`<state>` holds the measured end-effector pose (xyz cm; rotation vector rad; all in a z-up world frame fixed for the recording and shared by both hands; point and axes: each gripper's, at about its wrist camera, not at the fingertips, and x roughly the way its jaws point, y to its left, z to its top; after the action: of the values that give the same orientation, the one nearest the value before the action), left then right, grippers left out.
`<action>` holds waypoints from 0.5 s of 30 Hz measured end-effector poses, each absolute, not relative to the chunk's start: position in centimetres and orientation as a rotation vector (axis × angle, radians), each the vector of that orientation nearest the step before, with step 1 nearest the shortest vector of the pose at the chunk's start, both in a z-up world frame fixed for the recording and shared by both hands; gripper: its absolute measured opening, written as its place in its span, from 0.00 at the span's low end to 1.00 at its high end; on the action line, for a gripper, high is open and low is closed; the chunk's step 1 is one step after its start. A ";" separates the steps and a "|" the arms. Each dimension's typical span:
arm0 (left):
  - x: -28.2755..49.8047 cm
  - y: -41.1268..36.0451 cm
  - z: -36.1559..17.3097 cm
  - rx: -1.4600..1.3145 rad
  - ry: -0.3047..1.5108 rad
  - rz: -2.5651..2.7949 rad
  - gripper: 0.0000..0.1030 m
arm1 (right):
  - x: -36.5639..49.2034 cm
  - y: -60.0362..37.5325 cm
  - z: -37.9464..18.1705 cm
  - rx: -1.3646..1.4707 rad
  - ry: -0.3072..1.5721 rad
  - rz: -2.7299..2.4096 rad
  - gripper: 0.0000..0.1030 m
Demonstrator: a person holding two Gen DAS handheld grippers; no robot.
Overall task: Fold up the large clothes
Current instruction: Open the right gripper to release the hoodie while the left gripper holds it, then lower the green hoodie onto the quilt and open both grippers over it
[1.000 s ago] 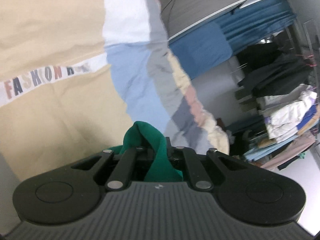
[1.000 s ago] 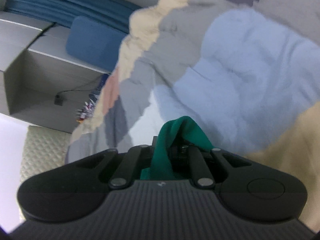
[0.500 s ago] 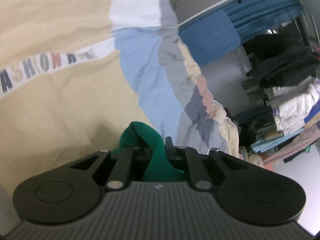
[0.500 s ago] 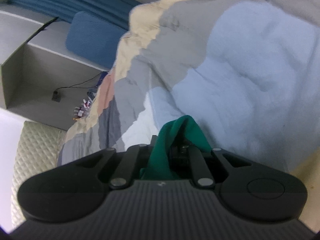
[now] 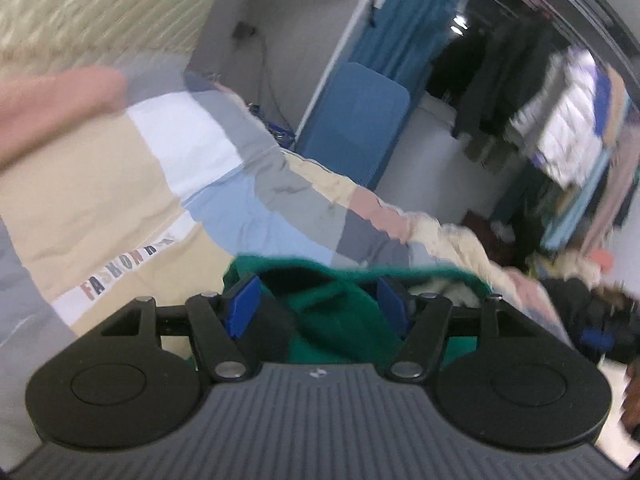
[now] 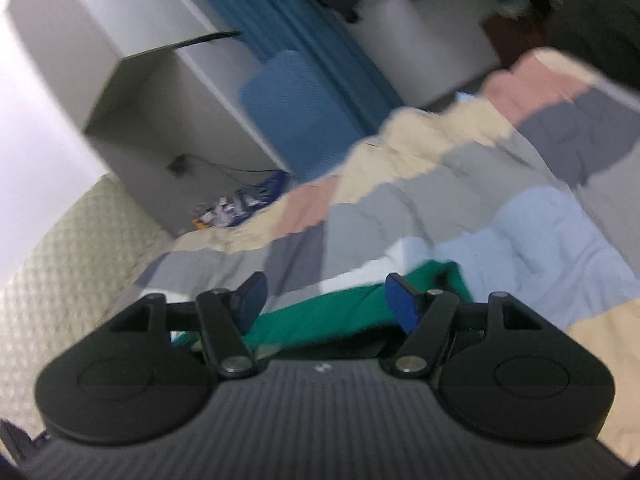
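Note:
A green garment (image 5: 336,312) lies bunched on the patchwork bedspread (image 5: 120,184) just in front of my left gripper (image 5: 318,300). That gripper's jaws are opening, their blue pads (image 5: 242,304) wide apart; green cloth sits loosely between them and neither pad presses on it. In the right wrist view the same green garment (image 6: 332,316) stretches flat across the gap of my right gripper (image 6: 324,300). Its jaws are opening too, and its blue pads (image 6: 400,304) stand clear of the cloth. Both views are blurred by motion.
The bedspread (image 6: 460,208) covers the bed in beige, grey, pale blue and pink blocks with lettering. Beyond it stand a grey open cabinet (image 6: 132,92), a blue panel (image 5: 352,120), blue curtains and a rack of hanging clothes (image 5: 560,120). A quilted headboard (image 6: 60,260) is at the left.
Both grippers were shut on folds of the green garment; now both stand open and the cloth has dropped loose. Both cameras rose and rolled, so more of the room shows.

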<state>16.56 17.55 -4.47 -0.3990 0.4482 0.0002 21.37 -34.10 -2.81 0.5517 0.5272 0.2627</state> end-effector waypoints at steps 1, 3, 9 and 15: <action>15.8 17.1 -4.3 -0.381 0.448 -0.003 0.68 | 20.9 -33.3 -2.4 0.512 0.529 0.290 0.67; 14.8 15.8 -4.3 -0.355 0.441 -0.030 0.68 | 20.6 -31.2 -2.2 0.430 0.553 0.342 0.67; 15.9 12.7 -6.3 -0.293 0.540 -0.061 0.68 | 21.3 -25.9 -4.7 0.225 0.703 0.427 0.66; 17.6 11.7 -9.2 -0.226 0.624 -0.011 0.68 | 21.0 -22.3 -6.2 -0.046 0.722 0.386 0.65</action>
<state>17.60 11.70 -9.16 -0.2257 0.6241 -0.0109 21.01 -22.34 -6.23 -0.0462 0.7220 0.3860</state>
